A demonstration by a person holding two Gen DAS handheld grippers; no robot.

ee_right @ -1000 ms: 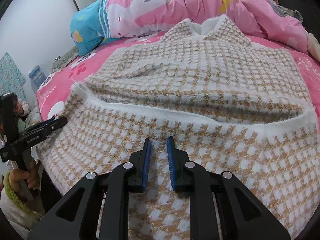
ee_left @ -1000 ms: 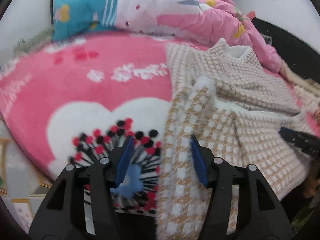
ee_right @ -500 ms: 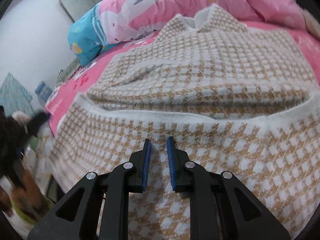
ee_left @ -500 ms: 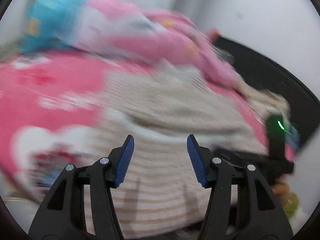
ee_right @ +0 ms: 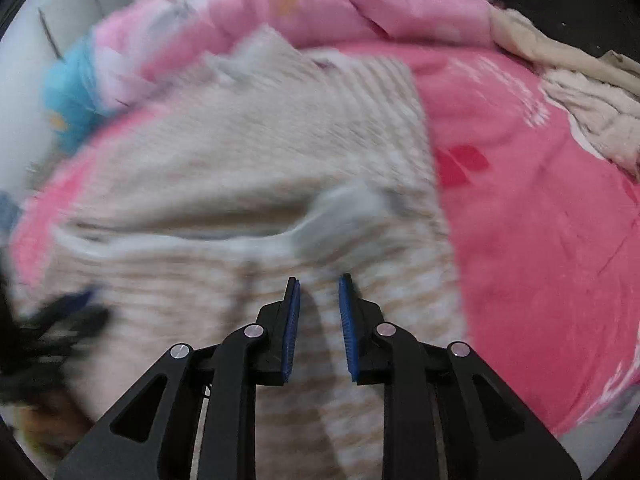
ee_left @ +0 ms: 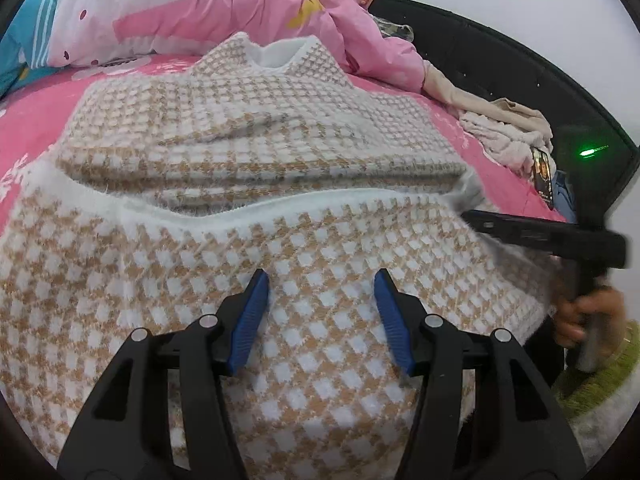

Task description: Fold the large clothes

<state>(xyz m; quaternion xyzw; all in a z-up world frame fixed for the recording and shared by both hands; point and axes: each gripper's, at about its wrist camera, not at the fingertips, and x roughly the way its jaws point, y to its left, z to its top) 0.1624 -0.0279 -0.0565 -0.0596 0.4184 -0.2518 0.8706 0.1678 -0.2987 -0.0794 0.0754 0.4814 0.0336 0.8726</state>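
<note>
A tan-and-white checked sweater (ee_left: 248, 140) lies on the pink bed, collar at the far end. Its near part is folded up, so the white hem band (ee_left: 280, 206) crosses the middle. My left gripper (ee_left: 322, 280) hovers open over the near checked layer, with nothing between its blue pads. In the blurred right wrist view, my right gripper (ee_right: 320, 280) stands over the sweater (ee_right: 240, 160) near its right edge, a narrow empty gap between its pads. The left wrist view shows the right gripper (ee_left: 540, 236) from the side, by the hem's right end, in a hand (ee_left: 584, 312).
A bunched pink quilt (ee_left: 240, 8) and a blue pillow (ee_left: 16, 52) lie behind the sweater. A heap of beige clothes (ee_left: 504, 128) and a phone (ee_left: 542, 176) sit at the right by a black bed frame (ee_left: 500, 60). Pink blanket (ee_right: 540, 240) spreads to the right.
The left view has swung right, from the sweater's left edge to its middle. The right view has swung toward the sweater's right edge and blurred. Neither gripper's gap has changed.
</note>
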